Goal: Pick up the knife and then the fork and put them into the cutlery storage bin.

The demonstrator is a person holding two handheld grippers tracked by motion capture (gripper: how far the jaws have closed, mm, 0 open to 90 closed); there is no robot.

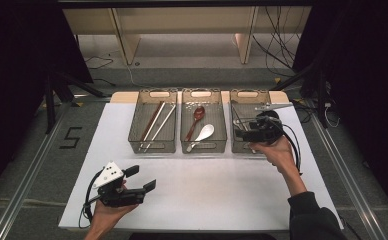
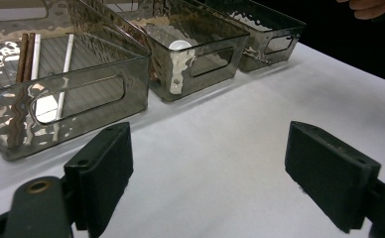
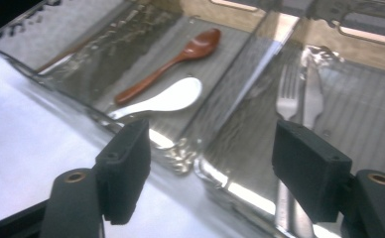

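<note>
High view is showing three smoked-plastic bins in a row at the far edge of the white desk (image 1: 197, 185), sorted by kind: chopsticks (image 1: 154, 122) lying in the left bin (image 1: 152, 121), a brown spoon (image 1: 195, 120) and a white spoon (image 1: 203, 134) in the middle bin (image 1: 203, 121), forks in the right bin (image 1: 252, 122). Right gripper (image 1: 238, 129) is hovering over that right bin; left gripper (image 1: 143, 179) is waiting low over the near desk, well apart from the bins.

Left gripper view is looking along wide-standing fingers (image 2: 101, 171) with nothing but bare desk between them, the bins beyond.

Right gripper view is looking down past spread fingers (image 3: 128, 163), nothing gripped, onto a fork (image 3: 287, 99) resting inside the right bin, apparently just set there with its like; both spoons are lying in the neighbouring bin.
</note>
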